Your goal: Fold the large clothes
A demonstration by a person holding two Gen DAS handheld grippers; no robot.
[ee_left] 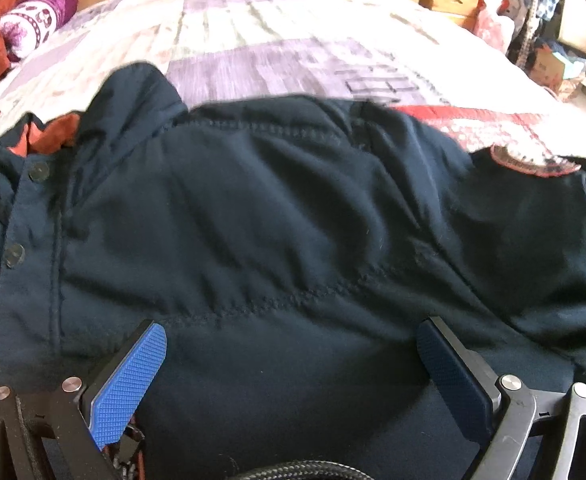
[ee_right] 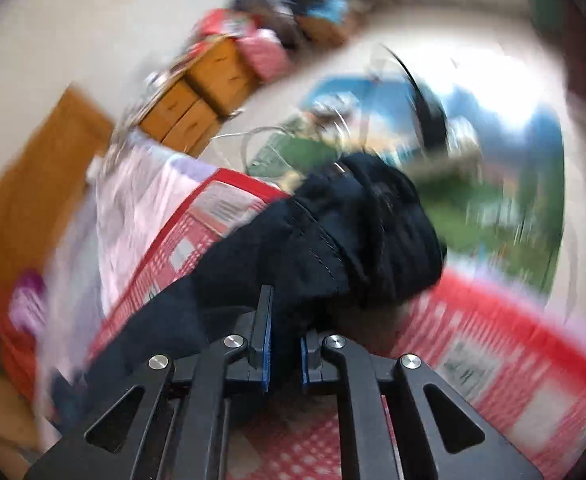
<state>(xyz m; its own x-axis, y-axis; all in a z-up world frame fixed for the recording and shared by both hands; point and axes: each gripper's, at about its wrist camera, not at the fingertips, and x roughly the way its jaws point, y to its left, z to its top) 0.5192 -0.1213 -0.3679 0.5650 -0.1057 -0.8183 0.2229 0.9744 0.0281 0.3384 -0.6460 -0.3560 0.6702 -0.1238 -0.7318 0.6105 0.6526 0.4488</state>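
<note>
A dark navy jacket [ee_left: 277, 216] lies spread across the bed [ee_left: 277, 40], its snap-buttoned front edge at the left with a bit of orange lining showing near the collar, and a round patch on the cloth at the right. The left gripper [ee_left: 291, 360] hangs over the jacket with its fingers spread wide; the blue pads [ee_left: 129, 380] stand well apart and the cloth lies flat beneath and between them, not pinched.

In the right wrist view, which is heavily blurred, the right gripper [ee_right: 285, 344] has its fingers drawn close together on a fold of the same jacket's sleeve [ee_right: 333, 240]. The dark fabric runs up from between the pads and bunches just beyond the fingertips, over the red-and-white patterned bedcover [ee_right: 493, 344]. Wooden drawers [ee_right: 197, 104] stand beyond the bed.
</note>
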